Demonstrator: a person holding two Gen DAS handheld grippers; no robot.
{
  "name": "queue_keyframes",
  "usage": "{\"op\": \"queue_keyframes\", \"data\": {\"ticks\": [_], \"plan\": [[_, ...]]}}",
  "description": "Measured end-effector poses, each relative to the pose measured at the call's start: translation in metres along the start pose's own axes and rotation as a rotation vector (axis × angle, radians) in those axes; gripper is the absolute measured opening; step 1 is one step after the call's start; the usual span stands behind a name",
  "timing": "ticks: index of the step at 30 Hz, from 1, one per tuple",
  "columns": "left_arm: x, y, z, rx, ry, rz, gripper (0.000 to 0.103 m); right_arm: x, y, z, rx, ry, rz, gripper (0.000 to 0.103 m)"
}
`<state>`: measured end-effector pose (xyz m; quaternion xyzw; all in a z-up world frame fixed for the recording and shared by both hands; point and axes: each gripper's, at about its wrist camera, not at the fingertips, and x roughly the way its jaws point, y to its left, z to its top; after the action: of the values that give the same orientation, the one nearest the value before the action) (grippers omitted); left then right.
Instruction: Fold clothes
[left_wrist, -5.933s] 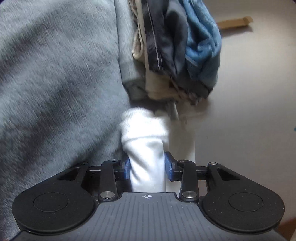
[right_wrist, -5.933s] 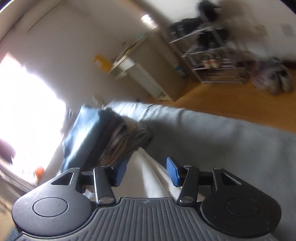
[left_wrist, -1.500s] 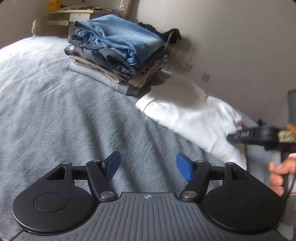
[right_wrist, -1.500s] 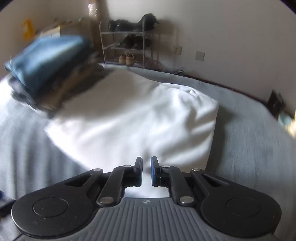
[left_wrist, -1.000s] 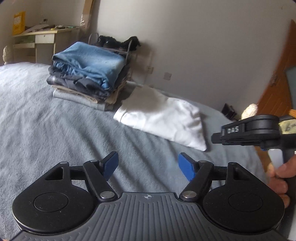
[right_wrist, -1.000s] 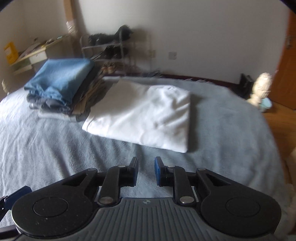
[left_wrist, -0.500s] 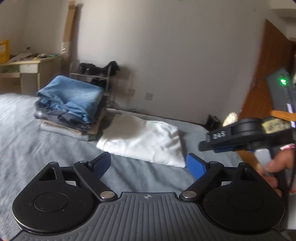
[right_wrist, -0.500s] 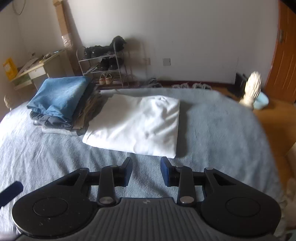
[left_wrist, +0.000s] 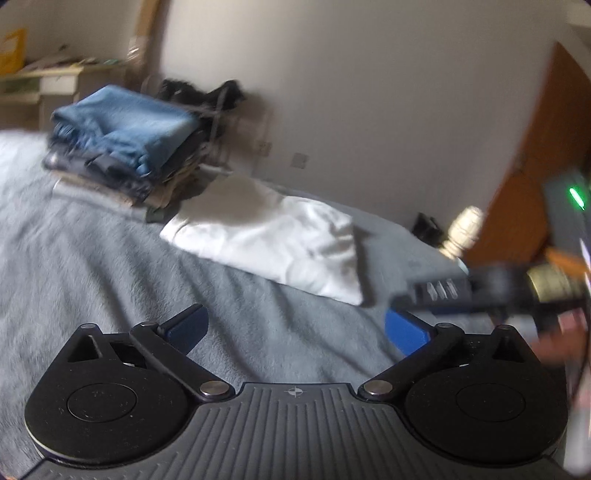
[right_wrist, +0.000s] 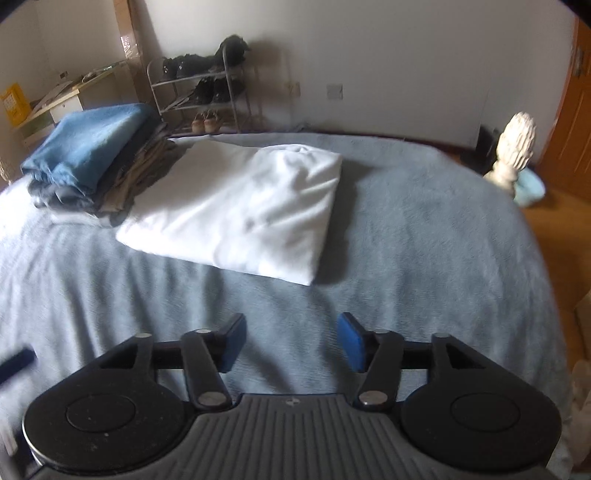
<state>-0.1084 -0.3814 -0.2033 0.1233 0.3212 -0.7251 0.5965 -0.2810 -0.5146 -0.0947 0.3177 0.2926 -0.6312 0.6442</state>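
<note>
A folded white garment (right_wrist: 240, 206) (left_wrist: 269, 240) lies on the grey-blue bedspread (right_wrist: 424, 236) (left_wrist: 92, 266), its left edge against a stack of folded clothes (right_wrist: 96, 166) (left_wrist: 122, 151) topped by blue denim. My left gripper (left_wrist: 295, 326) hovers over bare bedspread short of the white garment, its jaws still opening wide, nothing between them. My right gripper (right_wrist: 291, 341) also hangs over bare bedspread, jaws opening and empty. The right gripper shows blurred at the right of the left wrist view (left_wrist: 443, 291), held by a hand (left_wrist: 565, 336).
A shoe rack (right_wrist: 203, 92) stands against the far wall behind the stack. A desk with papers (right_wrist: 62, 99) is at the back left. A pale figurine (right_wrist: 513, 151) and a wooden door (right_wrist: 569, 129) are on the right, past the bed's edge.
Both grippers have pulled back from the white garment and sunk a little. Their jaws have spread wider, the right from nearly shut. The garment stays folded on the bed.
</note>
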Motion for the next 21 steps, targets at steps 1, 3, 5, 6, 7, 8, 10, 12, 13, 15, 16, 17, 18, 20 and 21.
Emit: {"op": "queue_keyframes", "data": {"ticks": [1,3,5,6,7,8,10,12,13,15,16,17,18,20,21], "plan": [[0.004,-0.002,0.002,-0.027,0.007,0.012,0.103,0.001,0.001,-0.006,-0.034,-0.02,-0.019,0.062],[0.01,-0.008,0.002,-0.055,0.027,0.027,0.103,0.005,0.007,-0.012,-0.133,-0.035,-0.059,0.065],[0.015,-0.016,-0.001,-0.059,0.046,0.044,0.103,0.006,0.013,-0.009,-0.202,-0.036,-0.087,0.067],[0.018,-0.018,-0.003,-0.063,0.056,0.052,0.103,0.004,0.014,-0.007,-0.22,-0.047,-0.094,0.069],[0.02,-0.02,-0.005,-0.068,0.066,0.061,0.103,0.004,0.014,-0.005,-0.232,-0.056,-0.13,0.074],[0.024,-0.021,-0.006,-0.071,0.089,0.078,0.103,0.005,0.013,-0.003,-0.234,-0.059,-0.147,0.078],[0.033,-0.022,-0.006,-0.074,0.135,0.121,0.103,0.006,0.007,-0.002,-0.229,-0.054,-0.12,0.081],[0.038,-0.023,-0.007,-0.075,0.155,0.162,0.103,0.009,0.0,-0.002,-0.225,-0.049,-0.107,0.081],[0.039,-0.024,-0.008,-0.075,0.159,0.173,0.103,0.01,-0.001,-0.003,-0.23,-0.055,-0.114,0.081],[0.04,-0.027,-0.01,-0.067,0.166,0.175,0.103,0.009,-0.004,-0.004,-0.247,-0.071,-0.122,0.081],[0.04,-0.03,-0.011,-0.062,0.168,0.176,0.103,0.008,-0.006,-0.003,-0.252,-0.081,-0.124,0.081],[0.041,-0.033,-0.011,-0.056,0.169,0.177,0.103,0.007,-0.007,-0.003,-0.256,-0.09,-0.127,0.083],[0.041,-0.037,-0.012,-0.052,0.163,0.173,0.103,0.007,-0.01,-0.001,-0.247,-0.097,-0.131,0.083],[0.04,-0.044,-0.013,-0.047,0.146,0.159,0.103,0.006,-0.015,0.002,-0.228,-0.109,-0.138,0.086],[0.04,-0.047,-0.012,-0.044,0.142,0.147,0.103,0.005,-0.017,0.003,-0.219,-0.115,-0.142,0.087]]}}
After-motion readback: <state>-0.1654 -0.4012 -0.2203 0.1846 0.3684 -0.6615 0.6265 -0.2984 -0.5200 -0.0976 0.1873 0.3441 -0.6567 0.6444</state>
